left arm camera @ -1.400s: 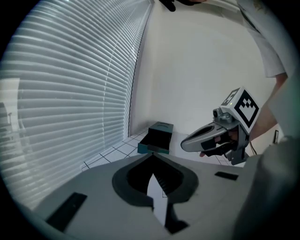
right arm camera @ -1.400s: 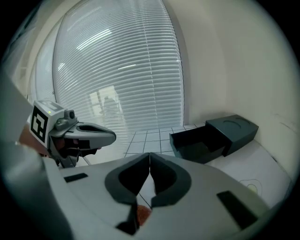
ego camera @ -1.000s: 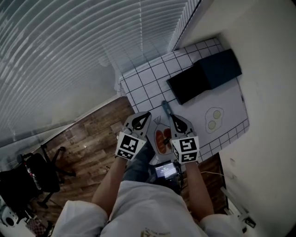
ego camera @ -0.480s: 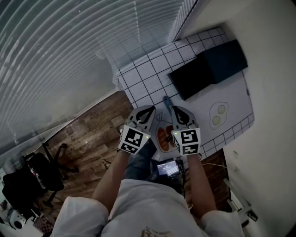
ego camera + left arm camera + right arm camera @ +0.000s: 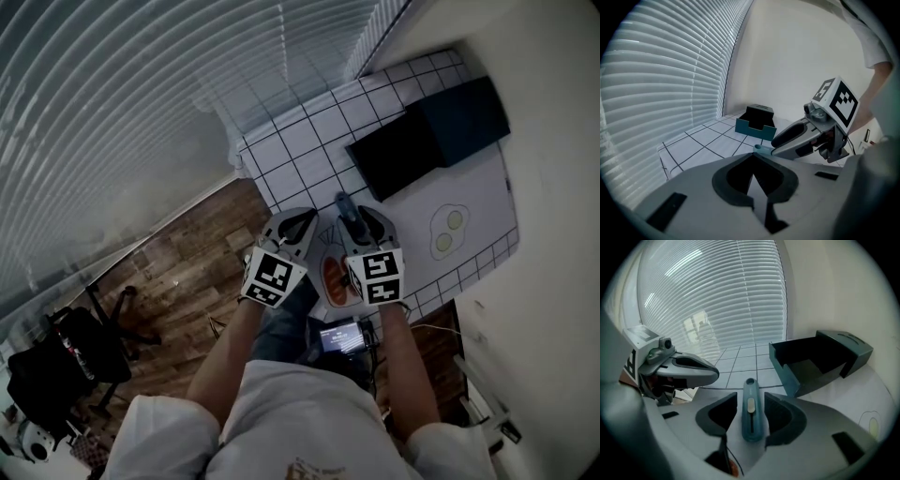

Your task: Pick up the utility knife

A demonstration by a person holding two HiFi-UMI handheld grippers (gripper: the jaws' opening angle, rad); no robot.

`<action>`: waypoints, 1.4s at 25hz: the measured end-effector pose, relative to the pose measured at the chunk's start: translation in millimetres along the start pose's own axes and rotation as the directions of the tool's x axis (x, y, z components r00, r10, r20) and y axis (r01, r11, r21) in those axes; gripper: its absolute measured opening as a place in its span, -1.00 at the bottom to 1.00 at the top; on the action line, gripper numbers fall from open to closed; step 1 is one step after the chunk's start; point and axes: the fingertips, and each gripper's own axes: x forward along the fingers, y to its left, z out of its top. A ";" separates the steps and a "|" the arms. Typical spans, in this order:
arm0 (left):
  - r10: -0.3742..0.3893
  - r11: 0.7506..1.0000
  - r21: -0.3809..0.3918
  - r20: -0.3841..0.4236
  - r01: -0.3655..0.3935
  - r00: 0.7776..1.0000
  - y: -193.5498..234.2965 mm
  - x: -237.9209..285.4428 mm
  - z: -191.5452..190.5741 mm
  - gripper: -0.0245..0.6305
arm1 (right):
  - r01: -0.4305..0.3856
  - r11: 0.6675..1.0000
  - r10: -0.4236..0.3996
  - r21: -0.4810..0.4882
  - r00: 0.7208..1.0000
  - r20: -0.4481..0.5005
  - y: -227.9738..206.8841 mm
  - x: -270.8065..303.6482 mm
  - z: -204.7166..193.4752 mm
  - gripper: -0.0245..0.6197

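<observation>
Utility knife (image 5: 750,418) lies flat on the tabletop (image 5: 740,364) near its near edge. Right gripper (image 5: 751,399) jaws have just been opening wide, straddling the knife lengthwise for a grasp; pads not yet pressing. Left gripper (image 5: 753,164) closed, empty, idle to the left.

Kit check from my end.

- Left hand-held gripper (image 5: 300,218): pale grey moulded plastic shell. Dark matte pads line the jaw faces, and there are black slot recesses on the top plate.
- Right hand-held gripper (image 5: 360,219): same build.
- Both: a black oval inset along the flank and a small round lens housing behind it.
- Left marker cube (image 5: 273,279) and right marker cube (image 5: 378,278): white, printed with black square patterns.
- Wearer: white short-sleeved T-shirt (image 5: 281,422) with small print at the chest, and dark trousers (image 5: 281,330).
</observation>
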 end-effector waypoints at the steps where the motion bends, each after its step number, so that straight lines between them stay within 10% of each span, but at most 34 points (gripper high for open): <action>1: -0.003 1.000 -0.002 0.000 0.003 1.000 0.0 -0.1 0.1 -0.91 | 0.002 1.000 -0.002 -0.001 1.000 -0.016 -0.3 2.4 -1.5 -0.37; 15: -0.011 0.999 -0.032 0.021 0.012 1.000 7.4 -1.1 10.6 -0.91 | 0.012 0.997 -0.024 -0.082 0.989 -0.146 -3.2 12.4 -5.7 -0.50; 35: 0.069 0.998 -0.014 0.071 -0.068 0.995 16.8 -30.3 38.5 -0.91 | -0.002 0.996 0.000 -0.092 1.000 -0.019 4.2 -15.7 21.9 -0.50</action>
